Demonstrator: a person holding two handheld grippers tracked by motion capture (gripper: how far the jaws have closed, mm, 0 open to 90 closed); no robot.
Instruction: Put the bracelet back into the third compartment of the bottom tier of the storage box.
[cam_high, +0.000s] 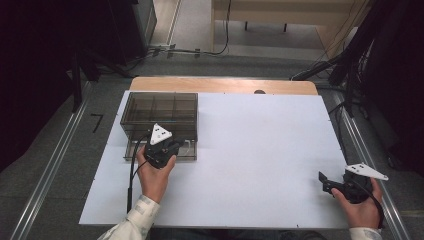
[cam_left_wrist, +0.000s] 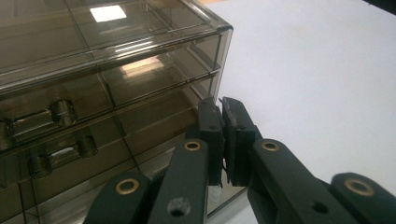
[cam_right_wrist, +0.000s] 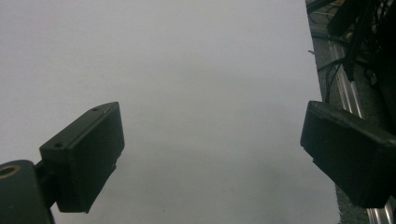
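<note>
A smoky see-through drawer box (cam_high: 160, 111) stands at the left rear of the white board. Its bottom drawer (cam_high: 186, 151) juts forward a little. My left gripper (cam_high: 165, 145) is at the front of the box, over that drawer. In the left gripper view the box (cam_left_wrist: 116, 70) is close ahead, and my left gripper (cam_left_wrist: 223, 106) is shut, pads pressed together by the box's right front corner, nothing plainly between them. My right gripper (cam_high: 326, 184) rests low at the board's right front, away from the box. Its jaws stand open with bare board between them (cam_right_wrist: 212, 154).
The white board (cam_high: 260, 150) covers a wooden table whose far edge (cam_high: 225, 85) shows behind it. Metal rails (cam_high: 55, 165) run along both sides on the floor. Cables and dark stands (cam_high: 350, 65) crowd the right rear. Small drawer handles (cam_left_wrist: 63, 112) face me.
</note>
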